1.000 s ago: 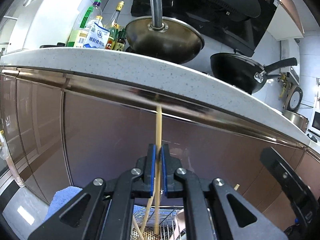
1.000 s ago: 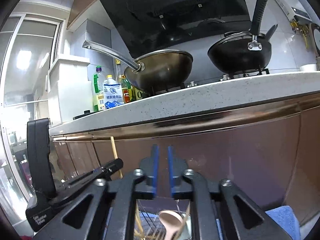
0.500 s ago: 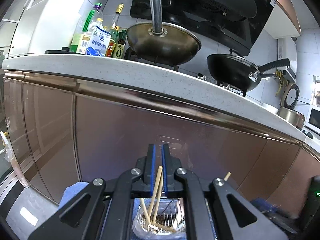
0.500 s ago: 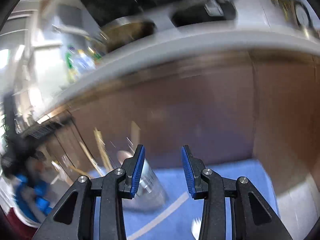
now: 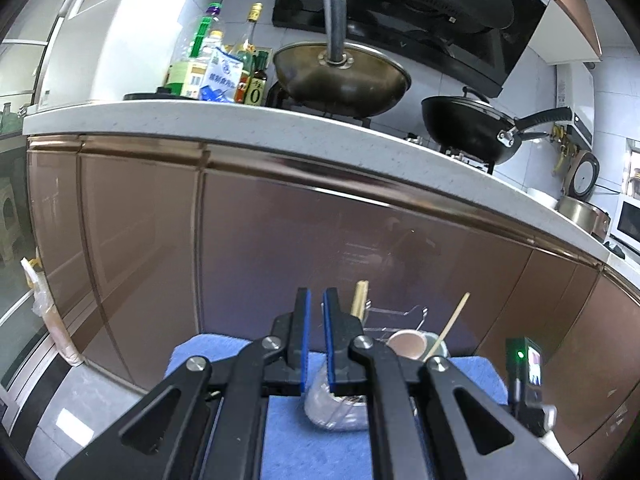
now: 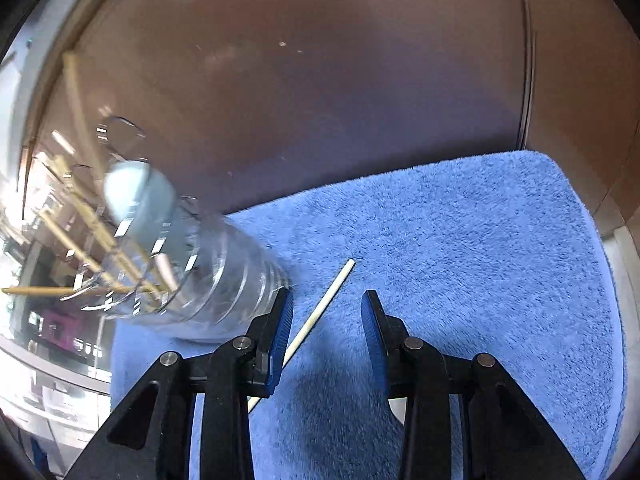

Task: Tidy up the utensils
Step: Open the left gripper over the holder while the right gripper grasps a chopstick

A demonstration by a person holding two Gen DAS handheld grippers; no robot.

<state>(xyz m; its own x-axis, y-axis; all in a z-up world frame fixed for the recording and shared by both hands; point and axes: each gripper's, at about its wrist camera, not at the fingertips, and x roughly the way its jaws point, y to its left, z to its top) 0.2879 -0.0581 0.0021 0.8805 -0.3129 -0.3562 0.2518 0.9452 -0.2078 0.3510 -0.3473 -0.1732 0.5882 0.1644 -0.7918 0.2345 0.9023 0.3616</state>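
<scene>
Most of the sorting looks done, judging by how things lie: the clear plastic holder (image 6: 208, 276) standing on the blue towel (image 6: 460, 260) already carries several wooden chopsticks (image 6: 92, 240) and a pale spoon (image 6: 136, 196), all leaning out of its mouth. One loose chopstick (image 6: 320, 312) remains — it lies flat on the towel just beside the holder's base, slanting away from it, and it is the only stray piece these views show.

The right gripper (image 6: 326, 338) hangs over that chopstick with its fingers spread wide and nothing between them; the stick's near end passes under the left pad, so a grasp has not yet been made. The left gripper (image 5: 315, 340) sits above and in front of the holder, its blue pads close together with a thin gap and nothing held.

The stray chopstick is pale, thin and straight, lighter than the tan ones in the holder. The holder itself is ribbed and transparent with a wire frame at its top, though blur on that side makes its contents hard to count.
</scene>
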